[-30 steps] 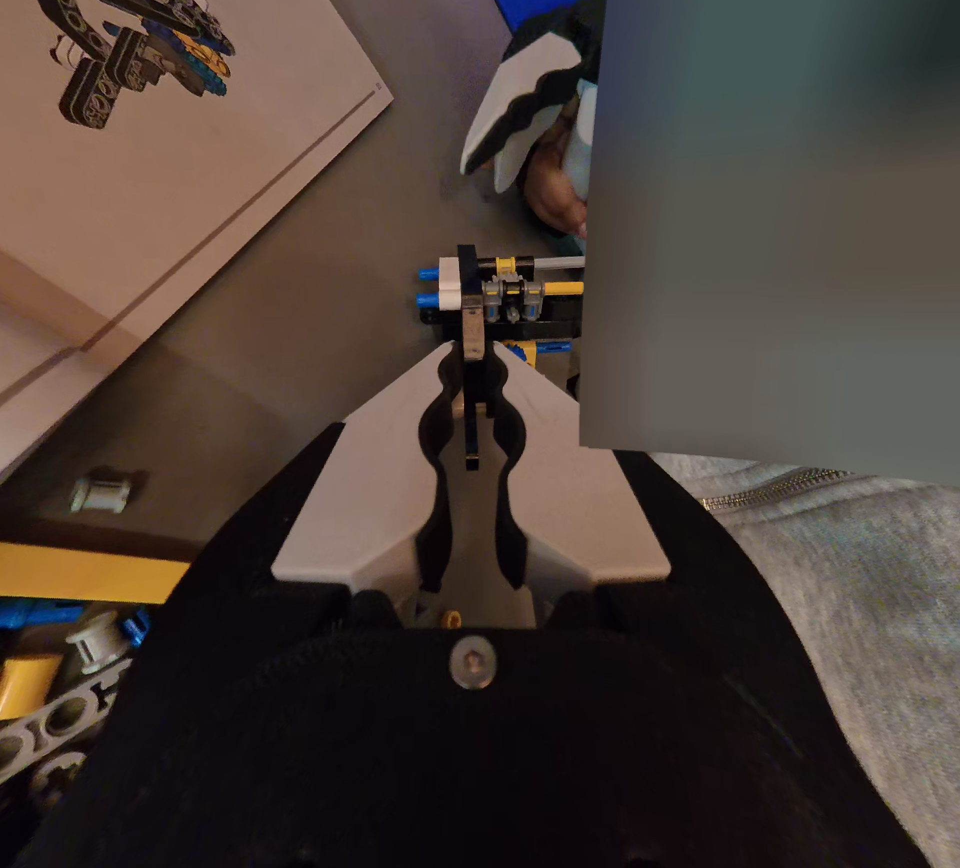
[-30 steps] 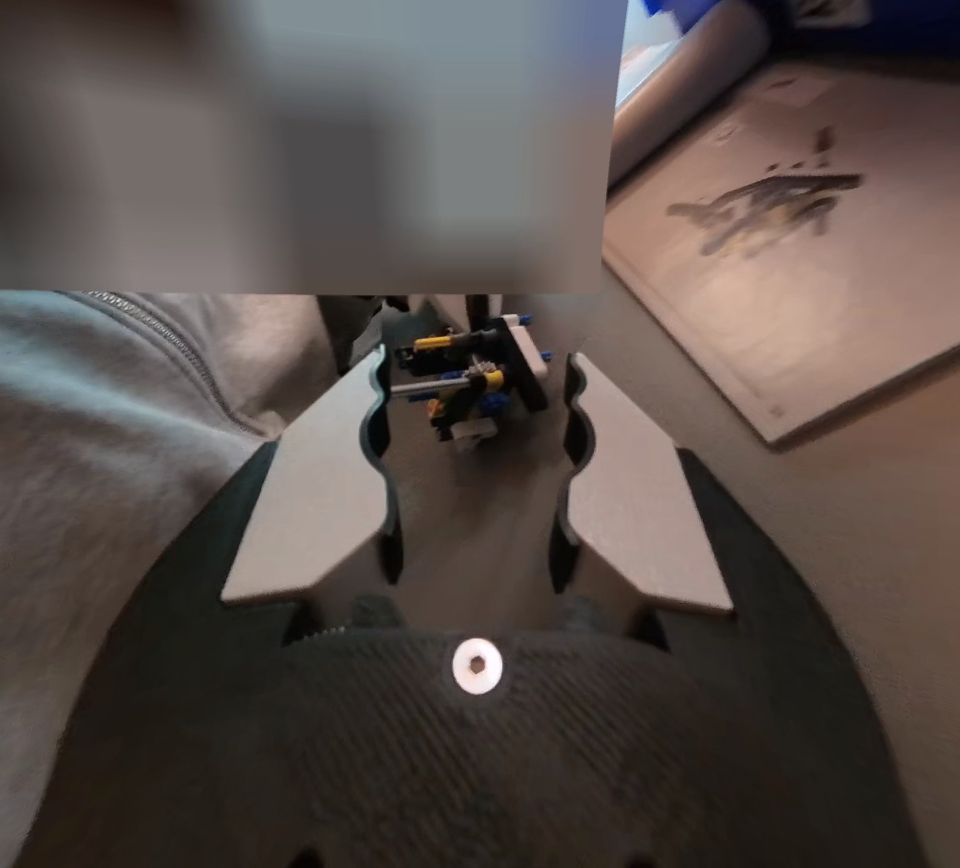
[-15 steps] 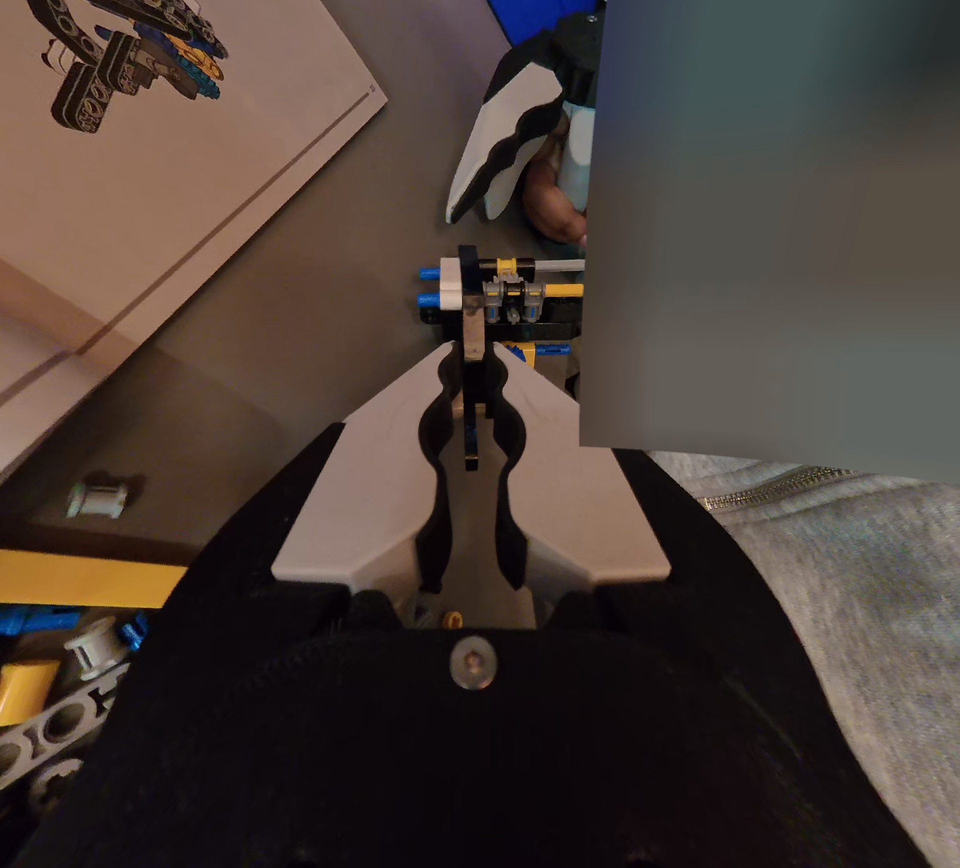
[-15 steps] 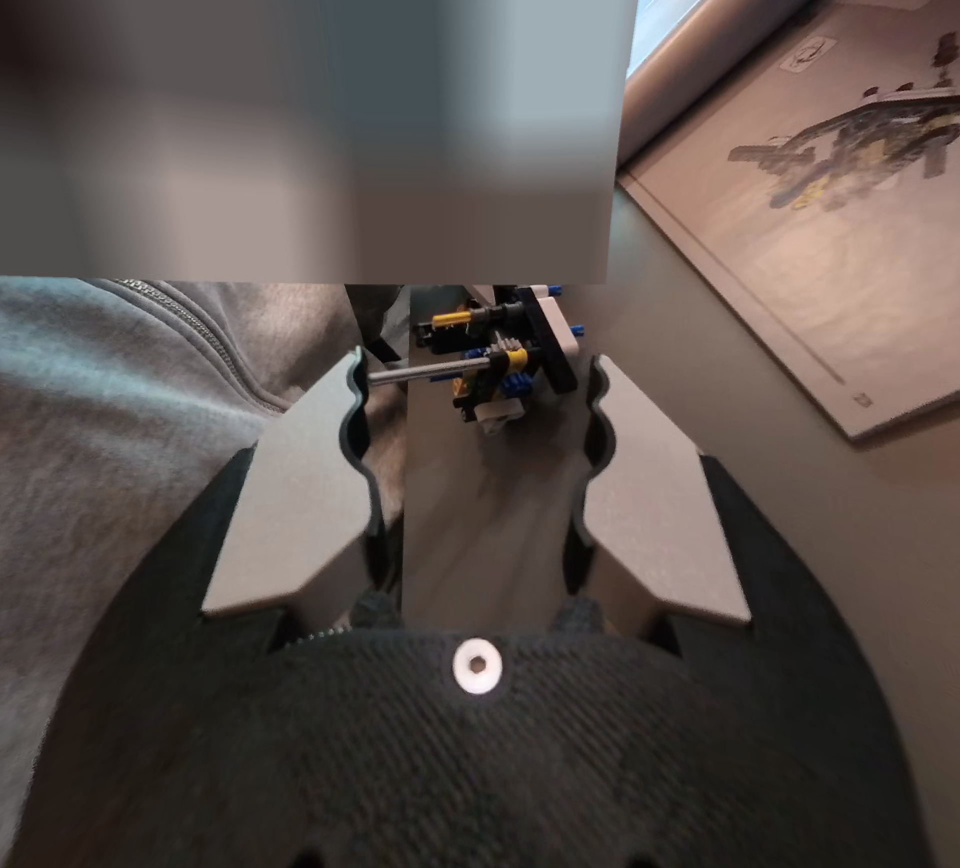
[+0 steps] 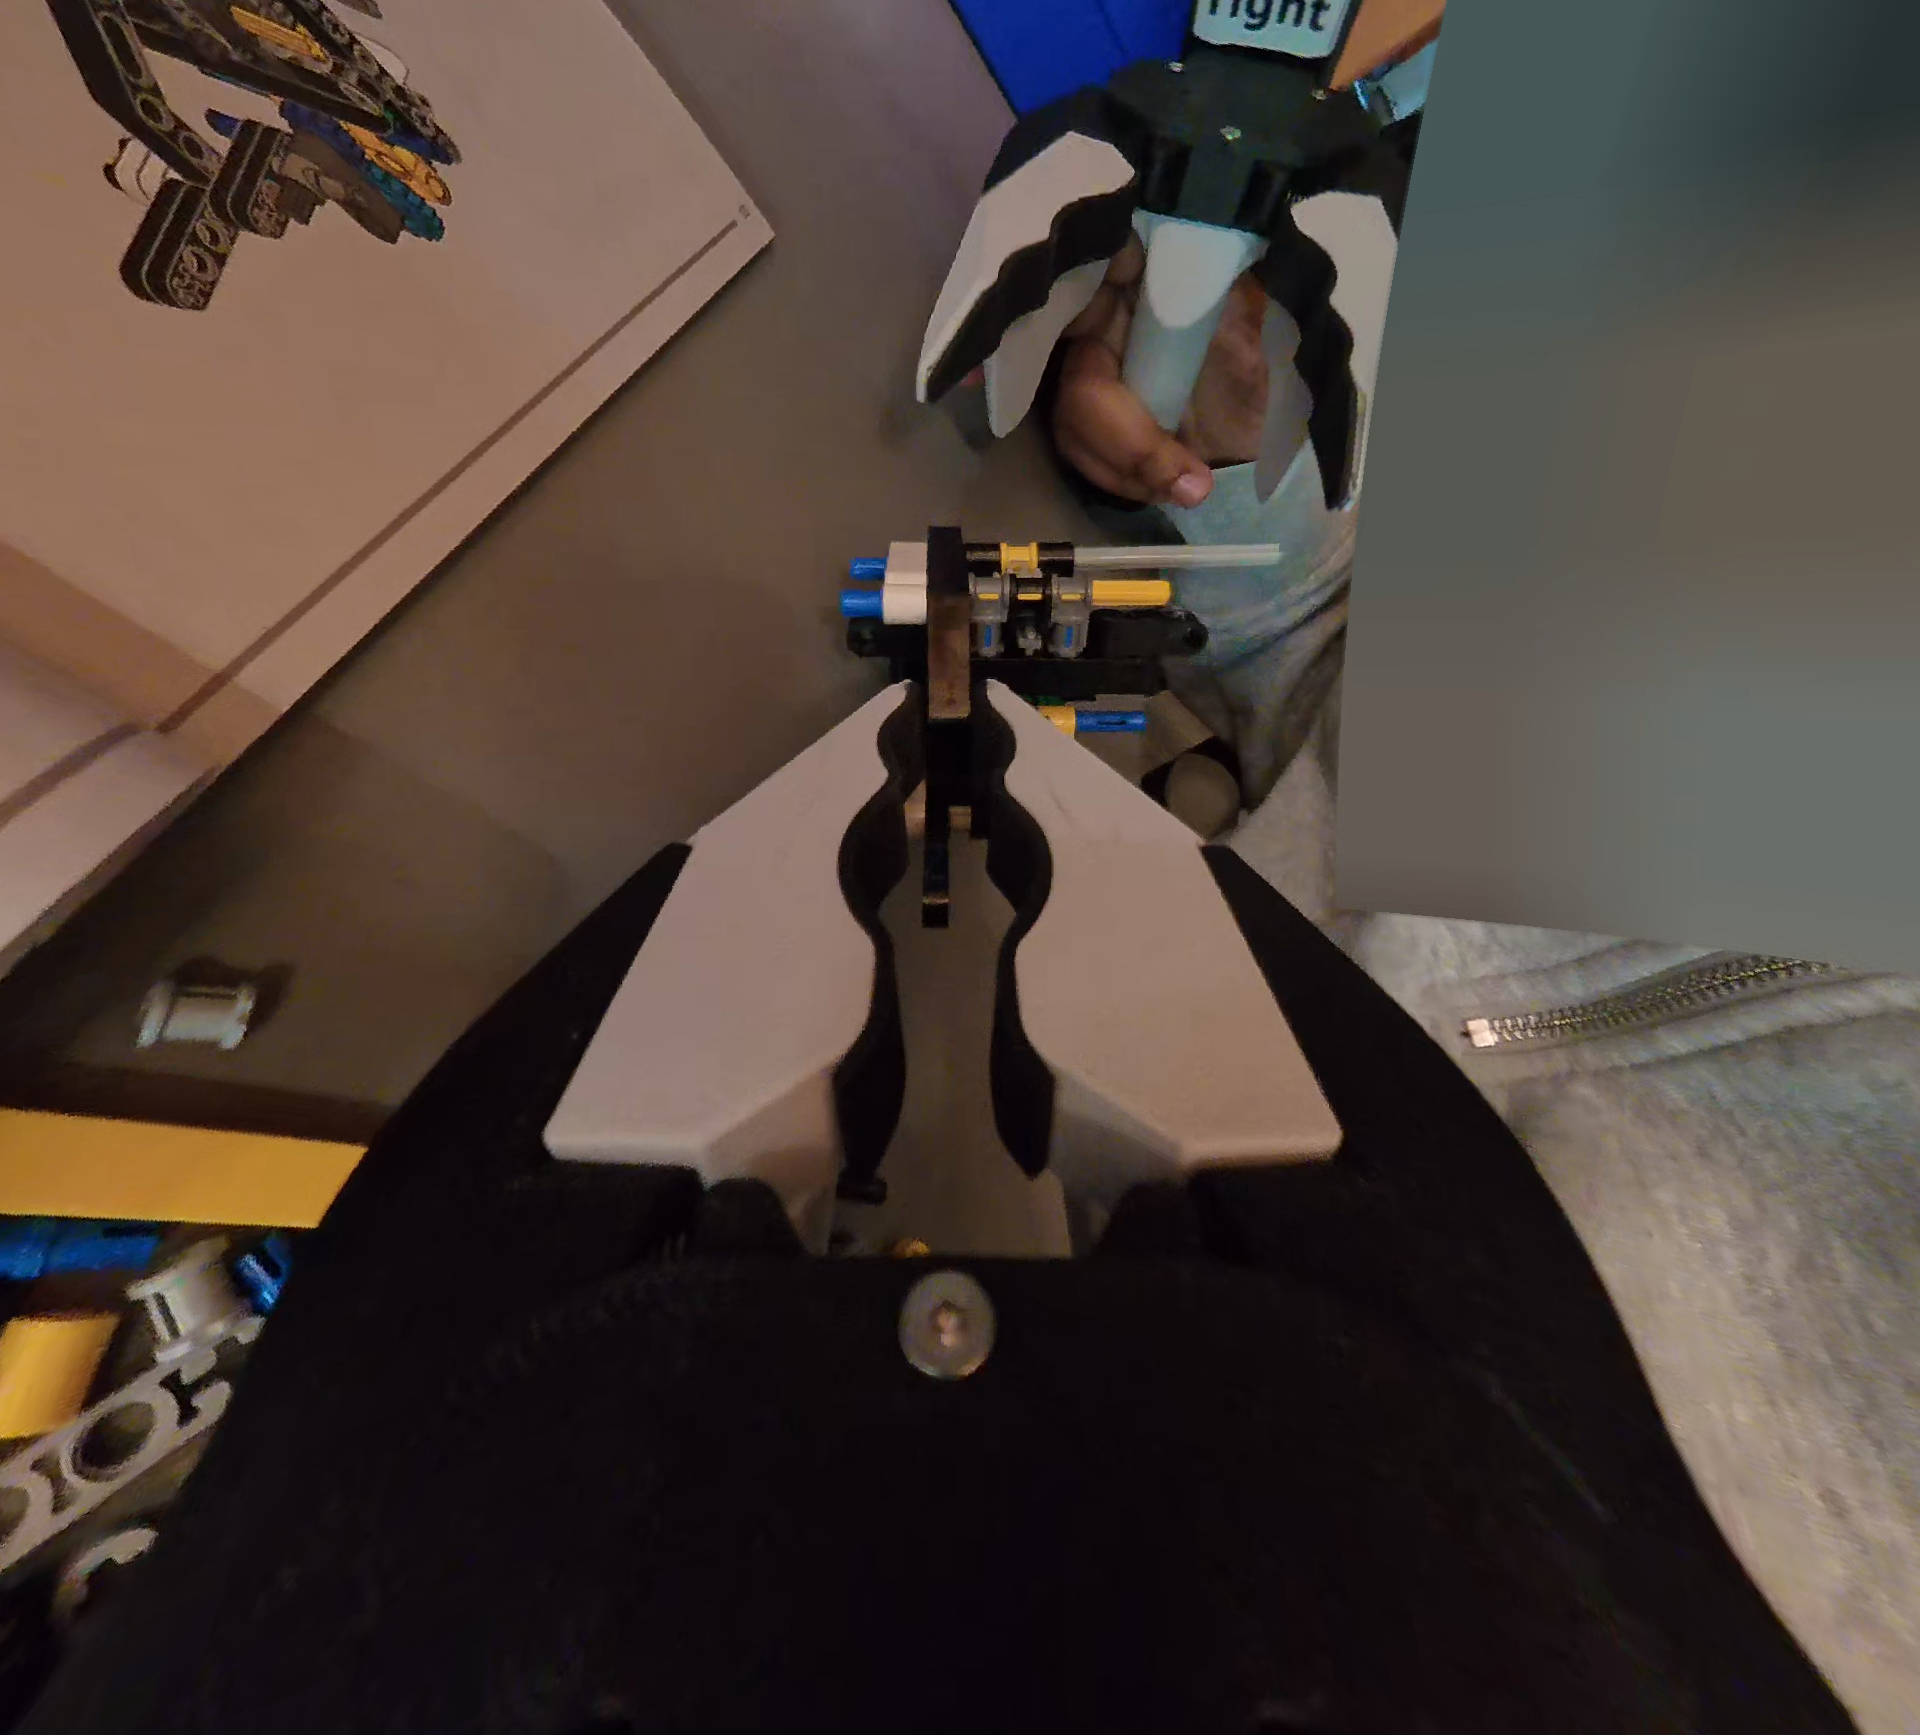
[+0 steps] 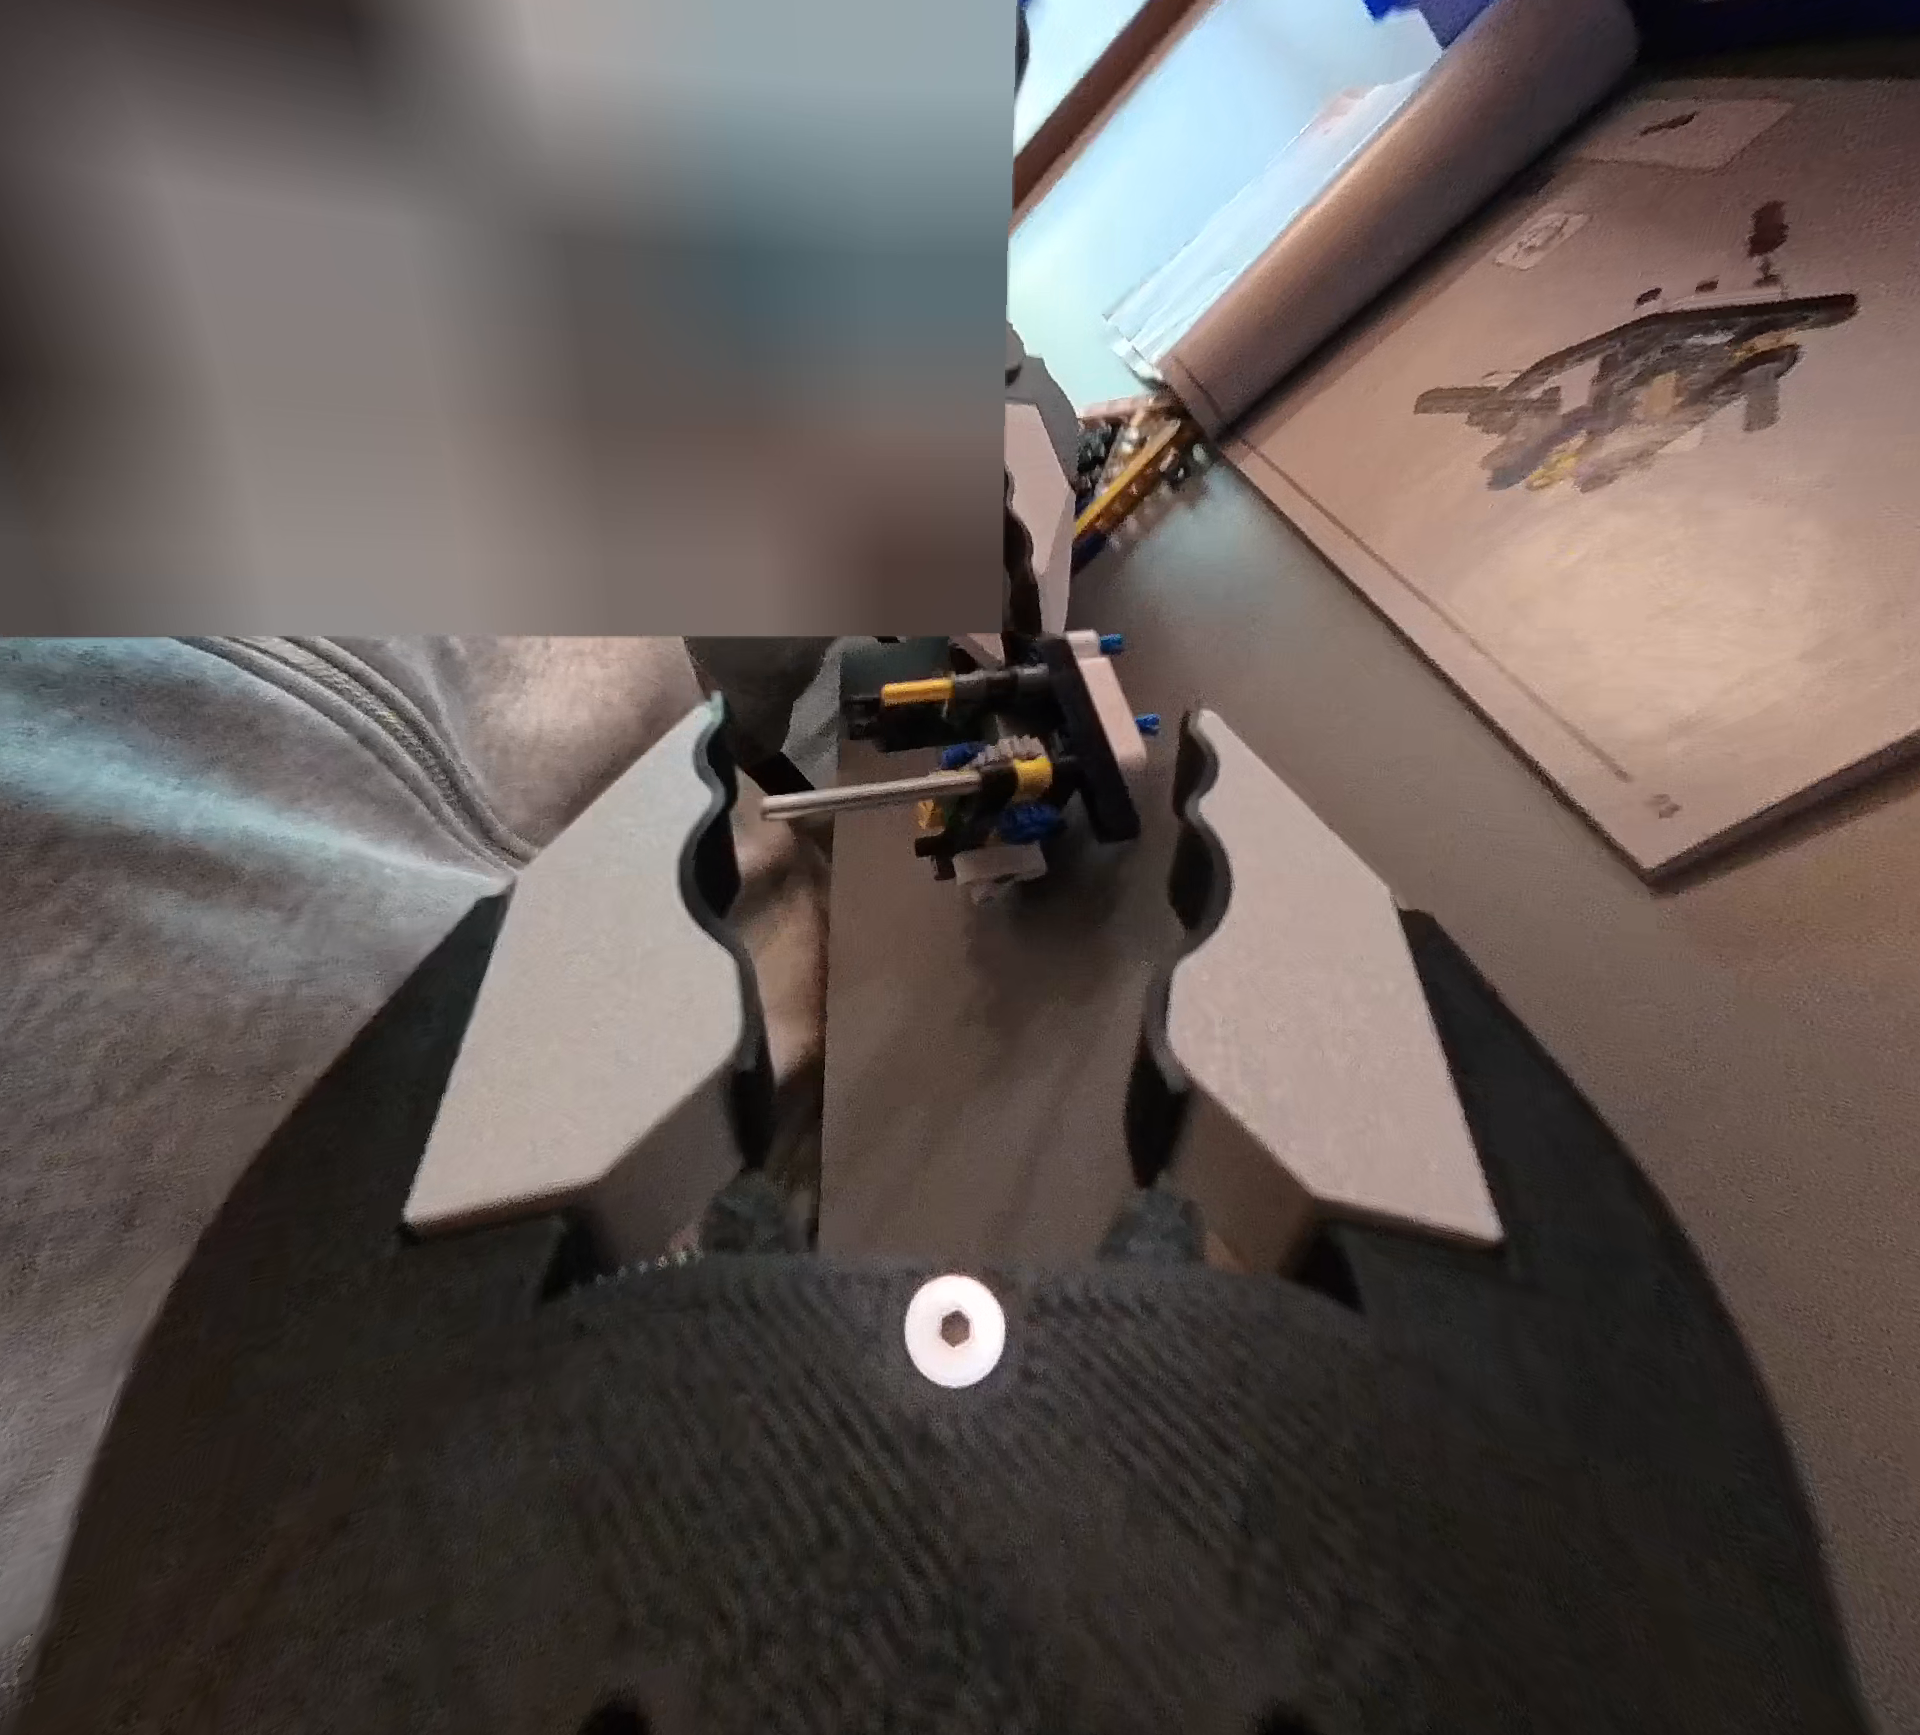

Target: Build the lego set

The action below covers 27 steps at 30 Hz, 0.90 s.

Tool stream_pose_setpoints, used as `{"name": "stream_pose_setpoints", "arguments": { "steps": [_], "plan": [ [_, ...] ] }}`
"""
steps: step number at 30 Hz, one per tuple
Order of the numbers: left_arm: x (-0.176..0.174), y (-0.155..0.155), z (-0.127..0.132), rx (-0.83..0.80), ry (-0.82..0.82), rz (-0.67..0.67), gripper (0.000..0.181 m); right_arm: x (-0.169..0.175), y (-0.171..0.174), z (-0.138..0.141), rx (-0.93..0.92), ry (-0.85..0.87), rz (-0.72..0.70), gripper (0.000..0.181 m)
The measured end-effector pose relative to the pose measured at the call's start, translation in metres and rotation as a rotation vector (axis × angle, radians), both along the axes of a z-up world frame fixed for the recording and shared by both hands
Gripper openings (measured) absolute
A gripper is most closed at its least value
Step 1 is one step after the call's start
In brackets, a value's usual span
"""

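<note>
Your left gripper (image 5: 948,719) pinches the lego model (image 5: 1023,615) while your right gripper (image 6: 951,750) gapes empty; a careless approach could dislodge the protruding grey rod (image 6: 868,797).

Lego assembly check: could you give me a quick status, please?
Left tool shut on lego assembly. Right tool open, empty, facing it. Nothing between them.

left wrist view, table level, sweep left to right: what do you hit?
Open instruction booklet → loose grey connector → lego assembly clamped in the left gripper → open right gripper → person's grey zip sleeve.
</note>
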<state>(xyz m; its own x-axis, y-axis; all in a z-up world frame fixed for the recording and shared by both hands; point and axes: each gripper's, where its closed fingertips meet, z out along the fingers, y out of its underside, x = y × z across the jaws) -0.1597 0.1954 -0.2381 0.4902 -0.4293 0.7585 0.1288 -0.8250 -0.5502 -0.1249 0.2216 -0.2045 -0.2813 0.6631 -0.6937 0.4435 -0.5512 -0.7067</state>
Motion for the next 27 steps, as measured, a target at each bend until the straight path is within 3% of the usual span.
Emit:
{"name": "stream_pose_setpoints", "arguments": {
  "steps": [8, 12, 13, 19, 27],
  "plan": [
    [-0.001, 0.000, -0.001, 0.002, 0.015, 0.010, 0.008, 0.006, 0.020, -0.009, 0.020, -0.063, -0.116, 0.073],
    [0.000, -0.001, -0.002, -0.002, 0.023, 0.007, 0.008, 0.011, 0.030, -0.020, 0.086, -0.130, -0.170, 0.028],
    [0.000, -0.001, -0.002, -0.003, 0.023, 0.006, 0.008, 0.010, 0.030, -0.023, 0.114, -0.150, -0.175, 0.024],
    [0.000, -0.002, -0.002, -0.009, 0.019, 0.004, 0.008, 0.007, 0.013, -0.044, 0.284, -0.259, -0.084, 0.033],
    [0.000, -0.003, -0.002, -0.013, 0.016, 0.001, 0.008, 0.006, 0.007, -0.057, 0.528, -0.297, -0.037, 0.020]
  ]
}}
